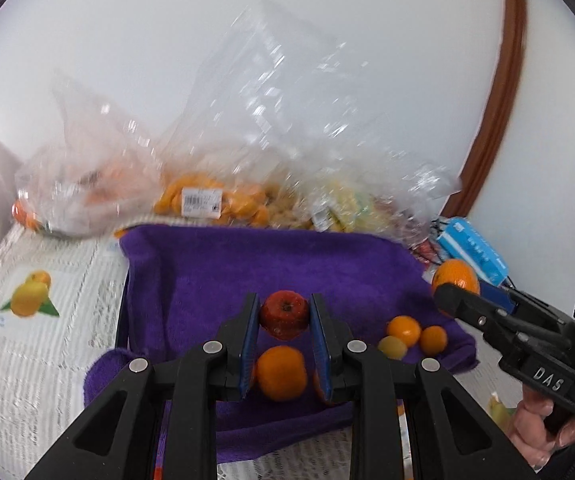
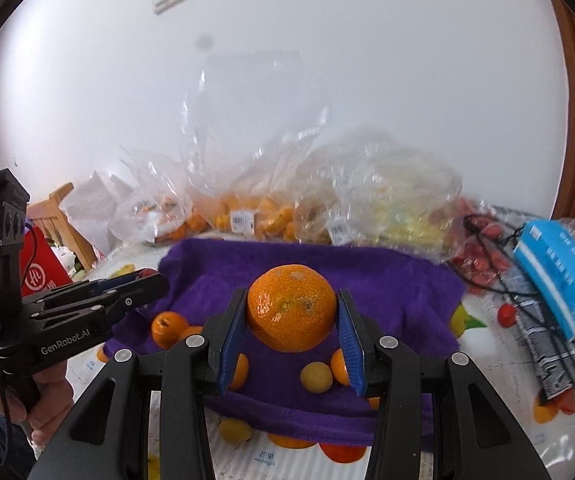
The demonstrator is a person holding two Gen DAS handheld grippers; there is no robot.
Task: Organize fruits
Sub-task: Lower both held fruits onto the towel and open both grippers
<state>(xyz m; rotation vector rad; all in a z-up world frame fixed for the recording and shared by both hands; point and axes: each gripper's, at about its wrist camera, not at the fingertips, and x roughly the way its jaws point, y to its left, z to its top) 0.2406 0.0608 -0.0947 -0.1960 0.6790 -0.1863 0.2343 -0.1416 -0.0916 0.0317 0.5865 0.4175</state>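
Note:
A purple towel [image 1: 247, 264] lies on the table, and both grippers hover over it. My left gripper [image 1: 283, 306] is shut on a small red apple-like fruit [image 1: 284, 316]. Below it on the towel rests an orange [image 1: 281, 372]. Two small oranges [image 1: 404, 329] and a yellowish fruit [image 1: 392, 347] lie to the right. My right gripper [image 2: 292, 312] is shut on a large orange [image 2: 291, 308], held above the towel [image 2: 399, 292]. A small yellow fruit [image 2: 316, 376] and small oranges [image 2: 167, 326] lie beneath. Each gripper shows in the other's view: the right gripper [image 1: 467, 292] and the left gripper [image 2: 151, 278].
Clear plastic bags of fruit [image 1: 215, 200] [image 2: 247, 216] line the back by the wall. A blue tissue pack [image 2: 559, 272], black cables [image 2: 499, 280] and small red fruits sit at right. A red box [image 2: 39, 272] and a wooden chair stand at left. Loose fruit lies near the towel's front edge [image 2: 235, 430].

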